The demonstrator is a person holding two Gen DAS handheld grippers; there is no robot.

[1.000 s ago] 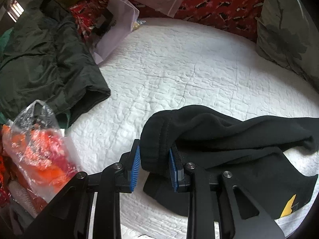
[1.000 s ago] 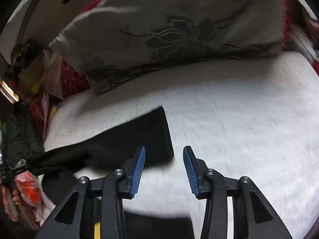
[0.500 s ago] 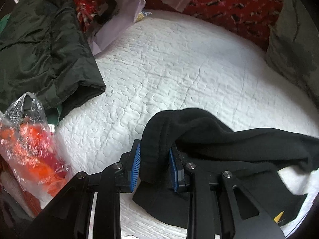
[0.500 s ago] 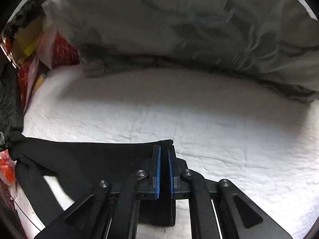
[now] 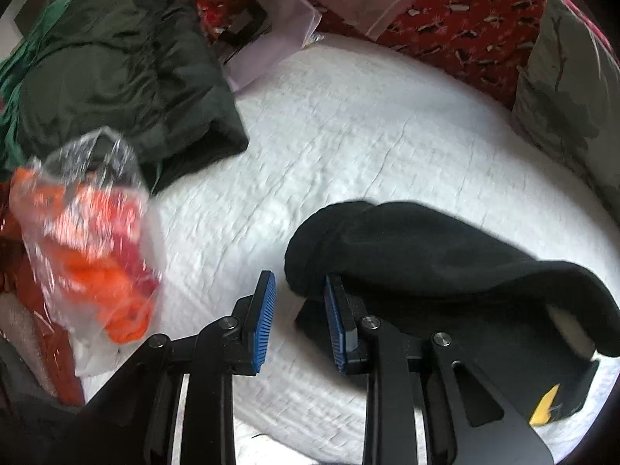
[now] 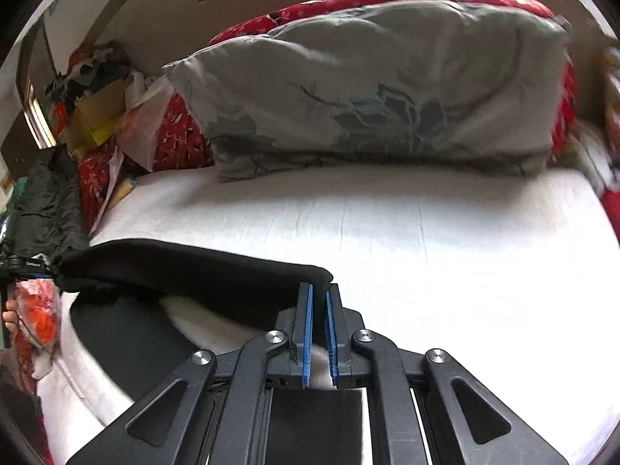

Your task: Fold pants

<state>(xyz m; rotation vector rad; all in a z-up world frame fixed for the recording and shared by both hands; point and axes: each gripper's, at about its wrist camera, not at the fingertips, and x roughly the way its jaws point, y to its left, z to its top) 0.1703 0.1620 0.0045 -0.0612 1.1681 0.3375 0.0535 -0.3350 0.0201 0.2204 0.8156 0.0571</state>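
Note:
The black pants (image 5: pixel 426 255) lie bunched on the white quilt (image 5: pixel 348 135), a yellow tag (image 5: pixel 544 412) showing at their lower right. My left gripper (image 5: pixel 297 275) has its pads apart. The cloth's rounded end drapes over the right fingertip, and bare quilt shows between it and the left pad. In the right wrist view the pants (image 6: pixel 193 271) stretch as a band from the left gripper (image 6: pixel 23 263) to my right gripper (image 6: pixel 318 288). That gripper is shut on the band's corner, and more black cloth hangs beneath it.
A dark green jacket (image 5: pixel 116 77) and a clear bag of orange things (image 5: pixel 89 240) crowd the quilt's left side. A grey pillow (image 6: pixel 387 97) and a red patterned blanket (image 5: pixel 465 19) line the back, with a cardboard box (image 6: pixel 97 116) at the far left.
My right gripper shut on the pants' corner and drew back from the pillow, lifting the cloth. The thick fold that filled the left gripper's gap now sits only against its right fingertip.

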